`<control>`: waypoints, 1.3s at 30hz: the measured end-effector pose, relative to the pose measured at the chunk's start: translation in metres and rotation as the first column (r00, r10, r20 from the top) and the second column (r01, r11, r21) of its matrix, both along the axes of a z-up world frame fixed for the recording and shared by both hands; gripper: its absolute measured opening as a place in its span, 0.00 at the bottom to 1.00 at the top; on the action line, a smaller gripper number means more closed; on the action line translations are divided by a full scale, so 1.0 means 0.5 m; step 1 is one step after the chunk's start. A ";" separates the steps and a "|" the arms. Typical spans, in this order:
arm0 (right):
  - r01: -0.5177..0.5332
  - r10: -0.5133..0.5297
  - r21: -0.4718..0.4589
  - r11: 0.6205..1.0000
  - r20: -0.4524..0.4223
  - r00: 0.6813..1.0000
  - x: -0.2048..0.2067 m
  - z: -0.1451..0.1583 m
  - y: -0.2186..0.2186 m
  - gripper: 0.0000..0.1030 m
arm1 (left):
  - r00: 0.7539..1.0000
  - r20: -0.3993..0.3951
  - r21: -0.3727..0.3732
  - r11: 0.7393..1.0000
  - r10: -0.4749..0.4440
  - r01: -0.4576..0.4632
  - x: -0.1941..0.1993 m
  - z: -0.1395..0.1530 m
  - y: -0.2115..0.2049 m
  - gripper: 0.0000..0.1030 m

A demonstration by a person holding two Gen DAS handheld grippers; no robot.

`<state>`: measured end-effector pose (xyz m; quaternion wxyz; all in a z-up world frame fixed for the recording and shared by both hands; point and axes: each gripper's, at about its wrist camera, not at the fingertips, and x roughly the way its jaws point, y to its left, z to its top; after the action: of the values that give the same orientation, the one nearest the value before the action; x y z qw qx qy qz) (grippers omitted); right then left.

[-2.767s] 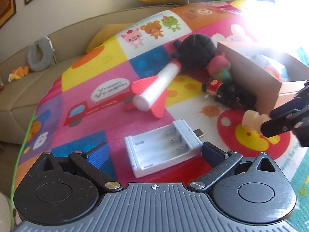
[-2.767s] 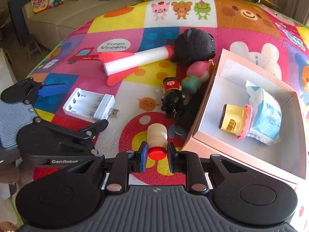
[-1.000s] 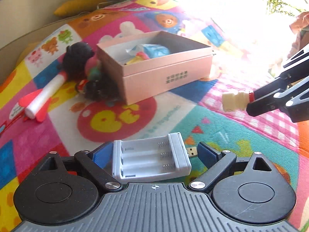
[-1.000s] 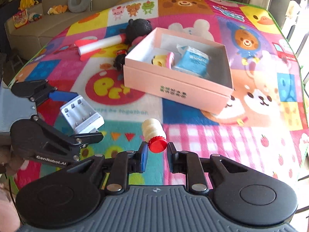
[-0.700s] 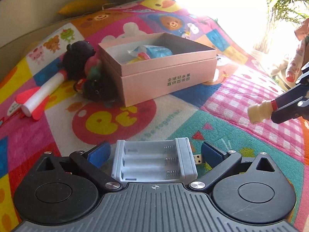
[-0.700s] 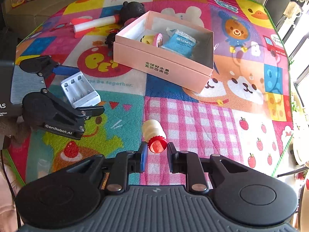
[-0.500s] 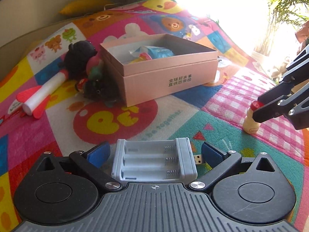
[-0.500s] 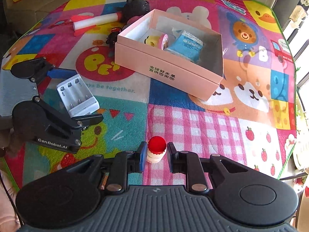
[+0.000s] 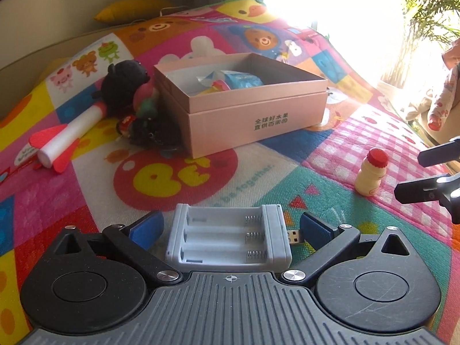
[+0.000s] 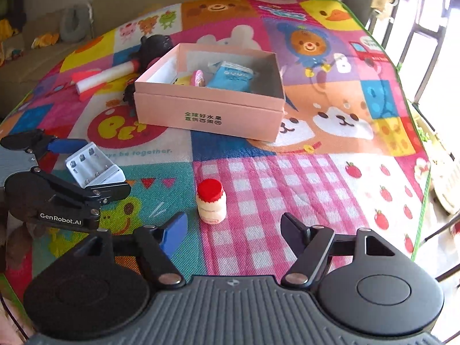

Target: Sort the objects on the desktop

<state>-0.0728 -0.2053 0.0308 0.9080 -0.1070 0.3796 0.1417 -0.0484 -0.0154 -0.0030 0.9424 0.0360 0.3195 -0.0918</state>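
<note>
Right wrist view: right hand-held gripper point(image 10: 233, 227) opening, bottle point(image 10: 211, 201) upright, free on mat point(image 10: 287, 172); left hand-held gripper point(image 9: 230, 225) wide around battery charger point(image 9: 228, 237).

A small bottle point(image 10: 211, 202) stands upright on the play mat point(image 10: 316, 189), near the right gripper point(image 10: 233, 230) and apart from its opening fingers point(image 10: 174, 231). To its left a battery charger point(image 9: 228, 237) lies between the left gripper's point(image 9: 230, 230) spread fingers. Farther off sits an open box point(image 10: 207, 112) holding a pouch point(image 10: 231, 76). A toy rocket point(image 10: 100, 79) and plush toys point(image 9: 123, 87) lie left of the box.
</note>
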 end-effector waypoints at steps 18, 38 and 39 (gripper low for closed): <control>0.081 -0.095 0.135 0.988 0.100 0.990 -0.043 -0.100 -0.029 1.00 | 0.998 -0.056 0.054 0.998 0.026 -0.023 -0.040 0.012 -0.018 1.00; 0.066 -0.088 0.180 0.982 0.116 0.989 -0.026 -0.076 -0.016 0.92 | 0.998 -0.051 0.020 1.000 0.022 -0.021 -0.026 0.008 -0.006 1.00; 0.046 -0.068 0.167 0.985 0.125 0.990 -0.021 -0.072 -0.004 0.88 | 0.999 -0.049 0.020 1.000 0.021 -0.020 -0.025 0.007 -0.004 1.00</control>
<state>-0.0832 -0.2075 -0.0050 0.9401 -0.0301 0.3097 0.1392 -0.0608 -0.0176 0.0007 0.9347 0.0396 0.3440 -0.0800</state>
